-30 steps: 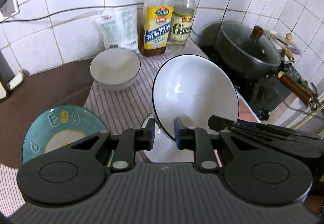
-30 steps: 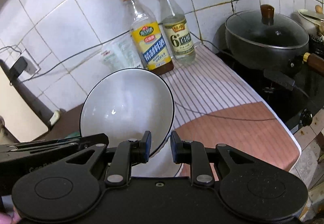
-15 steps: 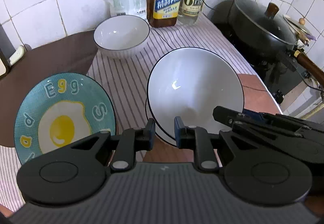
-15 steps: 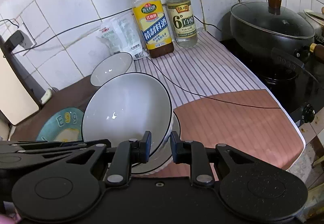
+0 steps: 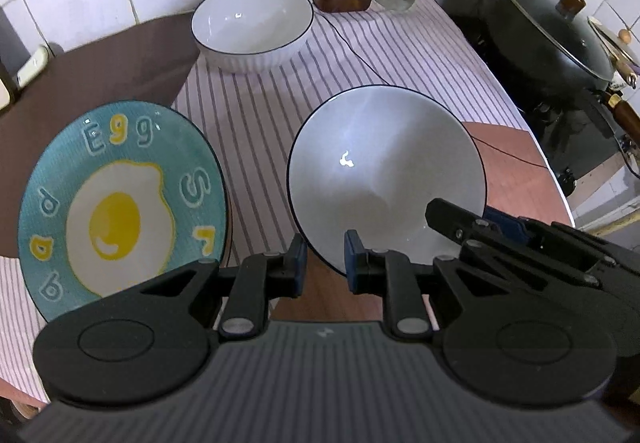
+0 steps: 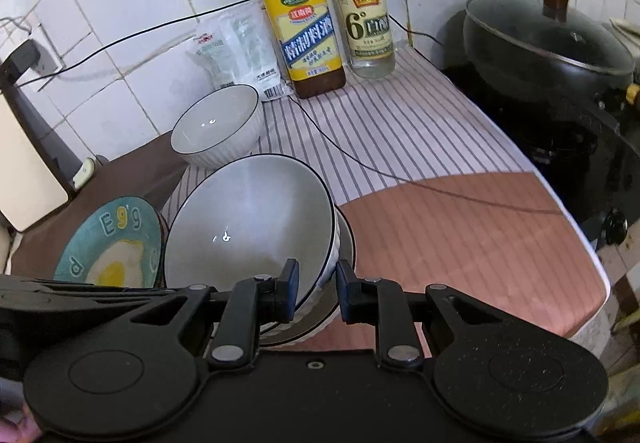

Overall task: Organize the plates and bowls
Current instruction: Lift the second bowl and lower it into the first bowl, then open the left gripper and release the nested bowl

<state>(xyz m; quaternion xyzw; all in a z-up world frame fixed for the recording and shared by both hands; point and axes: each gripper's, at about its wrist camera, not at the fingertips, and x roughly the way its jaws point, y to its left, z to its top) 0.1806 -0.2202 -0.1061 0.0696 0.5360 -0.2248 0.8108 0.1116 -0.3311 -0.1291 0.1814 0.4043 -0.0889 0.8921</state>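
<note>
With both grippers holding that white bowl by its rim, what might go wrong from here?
1. The left gripper and right gripper pinch only the rim of the tilted white bowl; it may slip.
2. It hangs just over another bowl; a hard landing might chip both.
3. The egg plate sits close beside; a sideways swing could knock it.

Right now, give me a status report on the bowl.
Left gripper and right gripper both clamp the white bowl rim. Bowl tilted over another bowl beneath. Egg plate close beside.
</note>
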